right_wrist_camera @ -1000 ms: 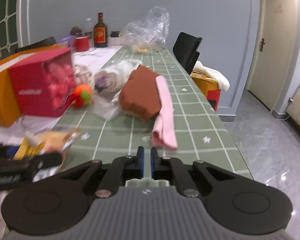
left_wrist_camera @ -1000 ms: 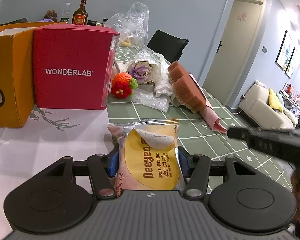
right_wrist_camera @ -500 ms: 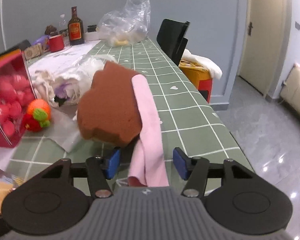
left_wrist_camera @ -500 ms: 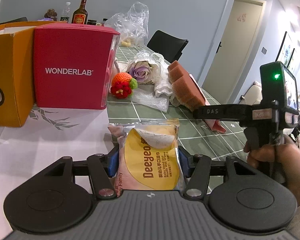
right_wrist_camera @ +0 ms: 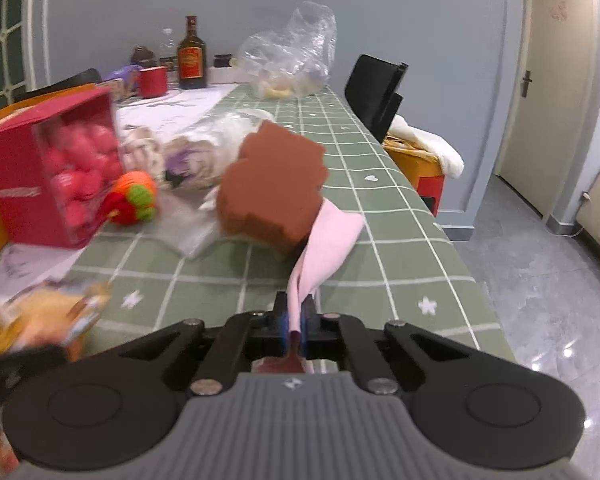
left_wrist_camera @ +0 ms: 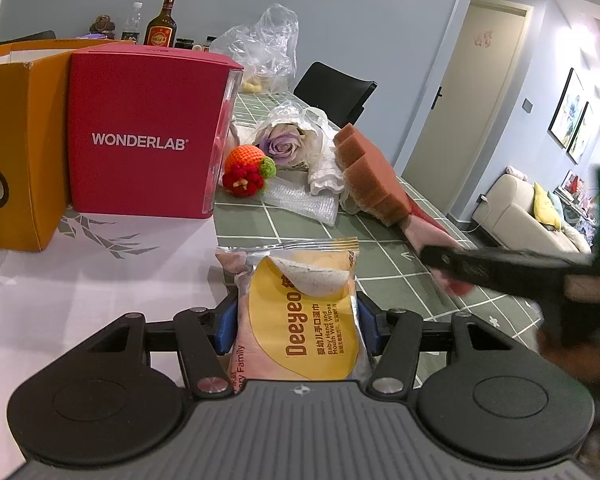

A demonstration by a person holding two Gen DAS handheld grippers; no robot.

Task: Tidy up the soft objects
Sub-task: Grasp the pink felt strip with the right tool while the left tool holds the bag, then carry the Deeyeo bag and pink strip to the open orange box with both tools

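Over green table (right_wrist_camera: 399, 216): R gripper (right_wrist_camera: 294, 322) angled down, just pinched onto pink cloth (right_wrist_camera: 327, 240); L gripper (left_wrist_camera: 296, 326) clamping wipes pack (left_wrist_camera: 300, 320).

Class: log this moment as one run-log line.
left claw: shut on wipes pack | right claw: shut on pink cloth | sponge: on cloth

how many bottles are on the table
2, both at the table's far end: a dark liquor bottle with a red label, and a clear plastic bottle just left of it. Boxes may hide others.
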